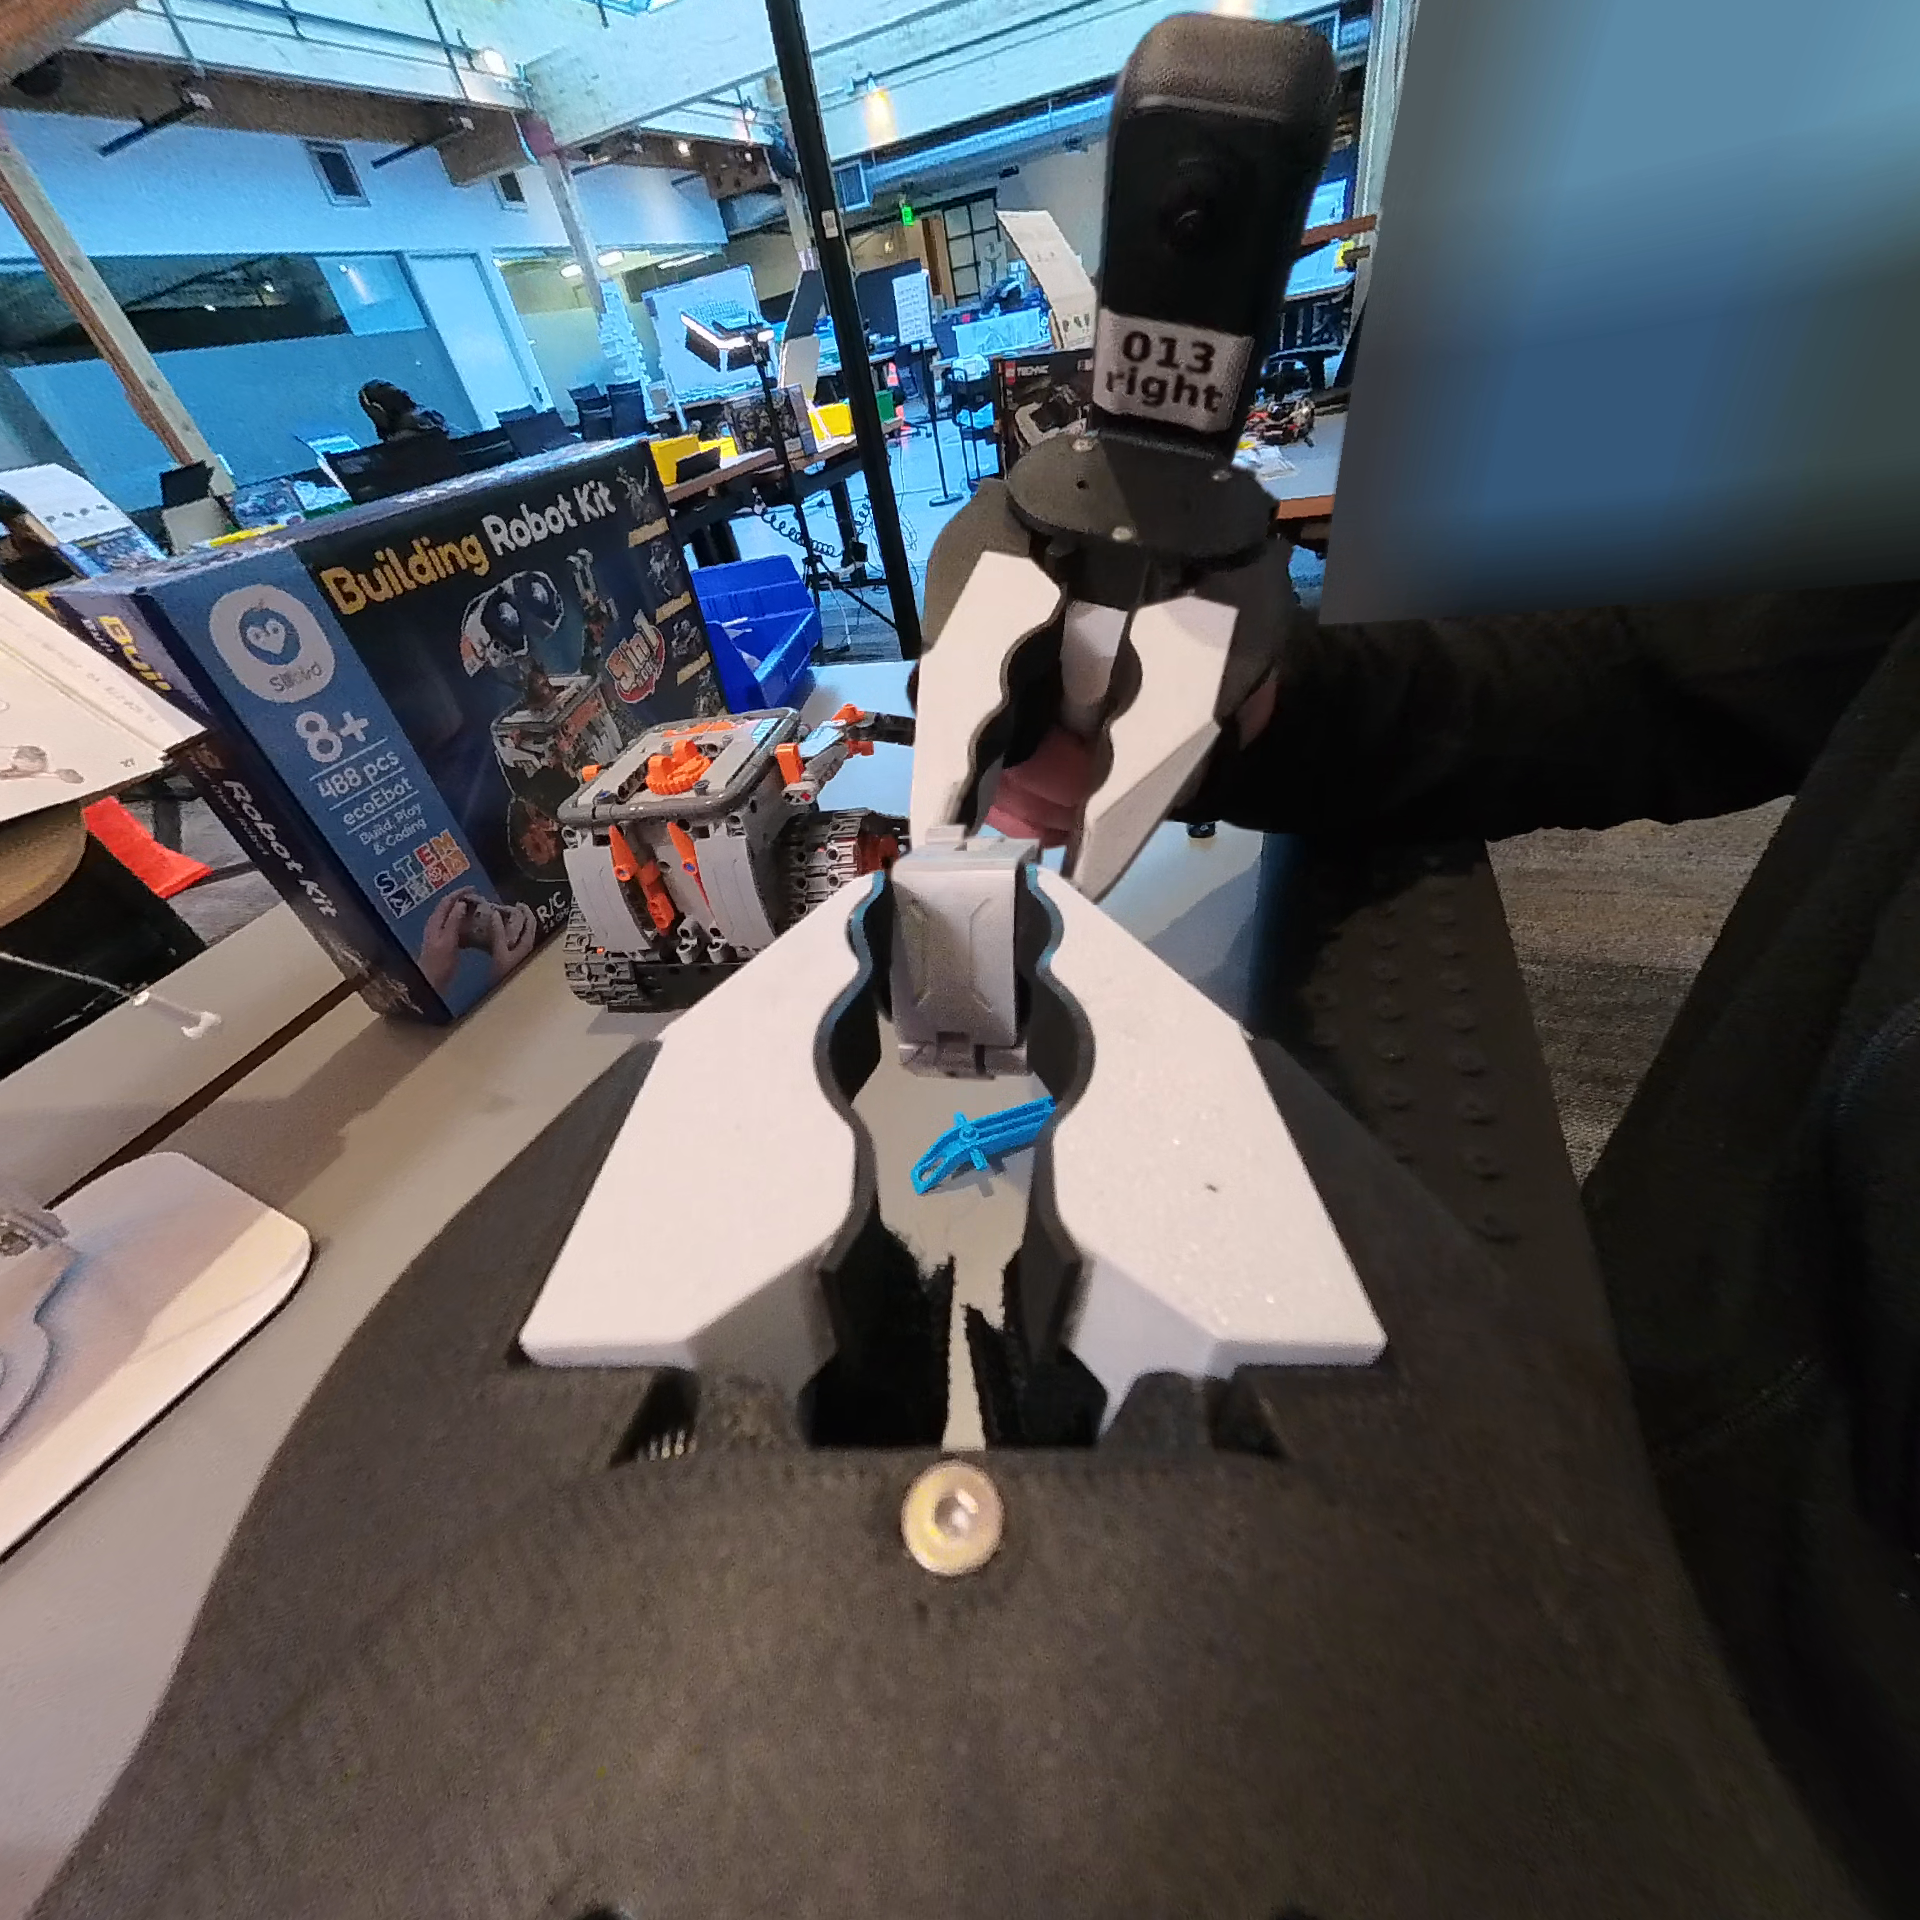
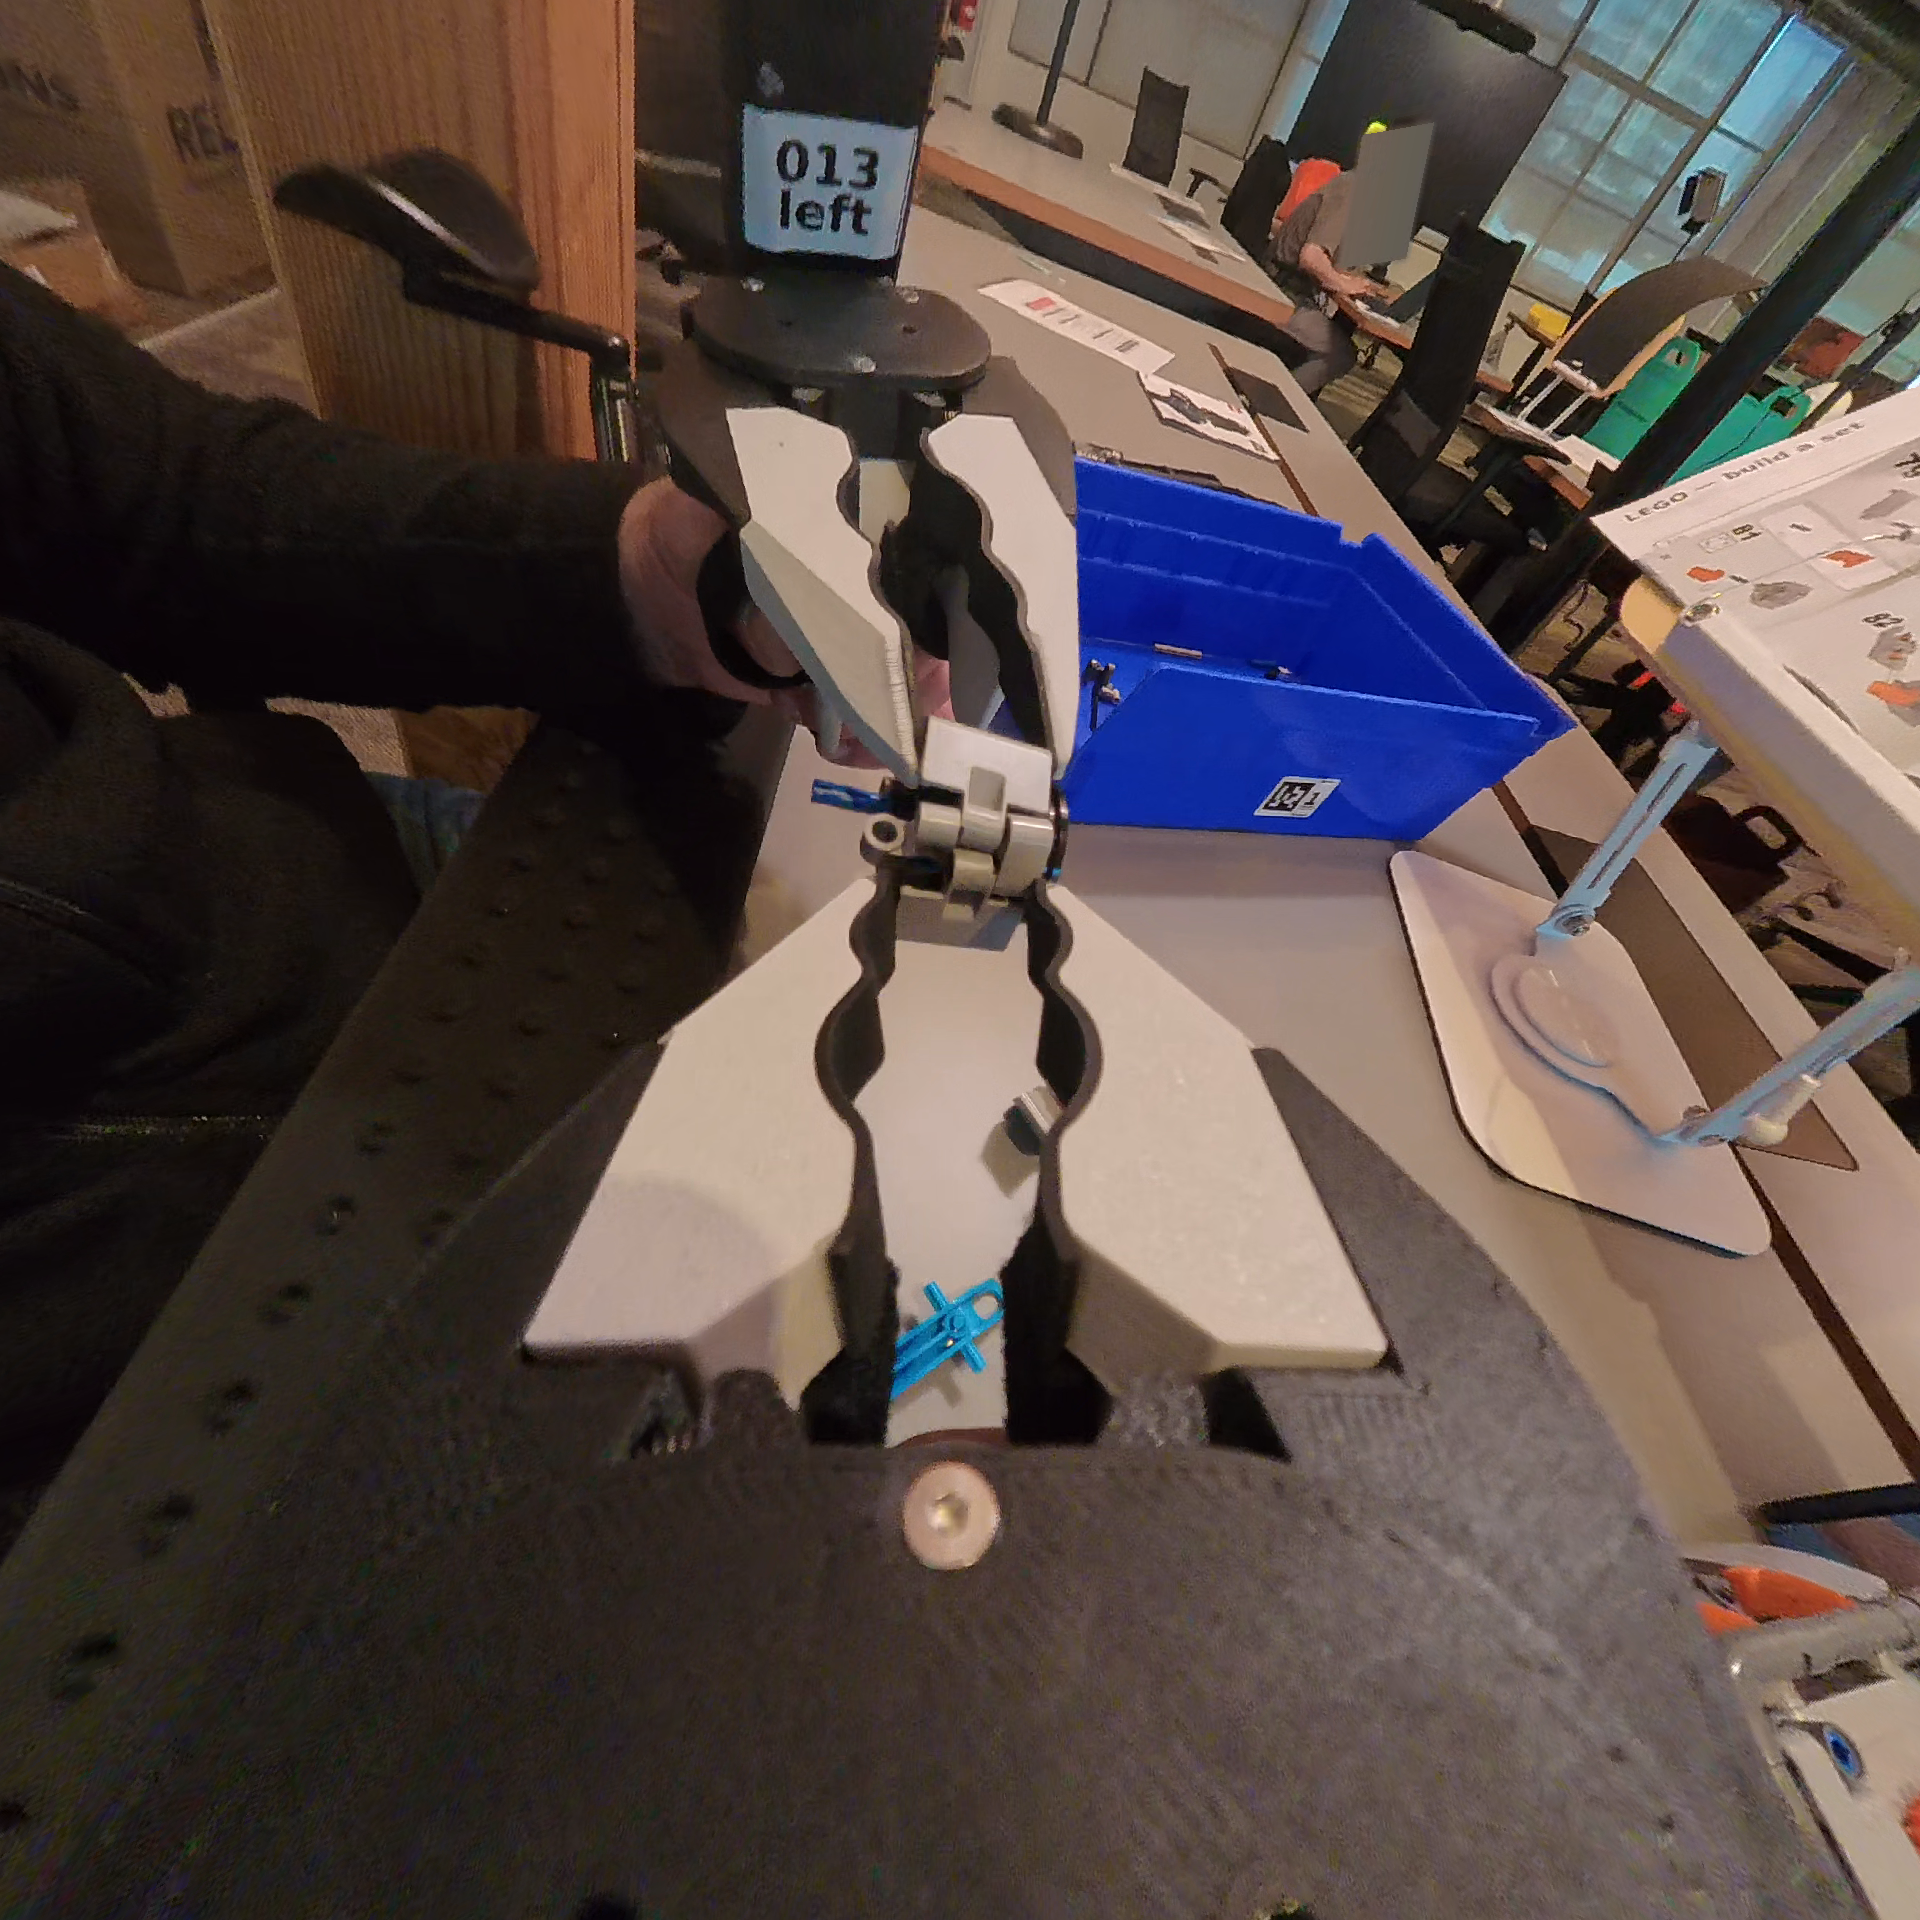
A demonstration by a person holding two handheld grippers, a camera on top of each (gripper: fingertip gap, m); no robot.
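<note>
Two grippers pinch one grey brick assembly [image 1: 961,961] above the desk [image 2: 1247,966]: left gripper [image 1: 951,894] jaws clamp one end, right gripper [image 2: 961,883] jaws the other. A blue part [image 1: 977,1143] lies on the desk beneath them

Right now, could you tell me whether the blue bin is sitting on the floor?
No, the blue bin rests on the grey table.

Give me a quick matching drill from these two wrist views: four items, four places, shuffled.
Items:
1. grey brick assembly
2. blue pin piece
3. blue bin
4. tracked robot model

Places:
A. beside the kit box
B. flat on the table, below the grippers
C. gripped between left gripper and right gripper
D. on the table behind the left gripper in the right wrist view

Pairs: 1-C, 2-B, 3-D, 4-A
</note>
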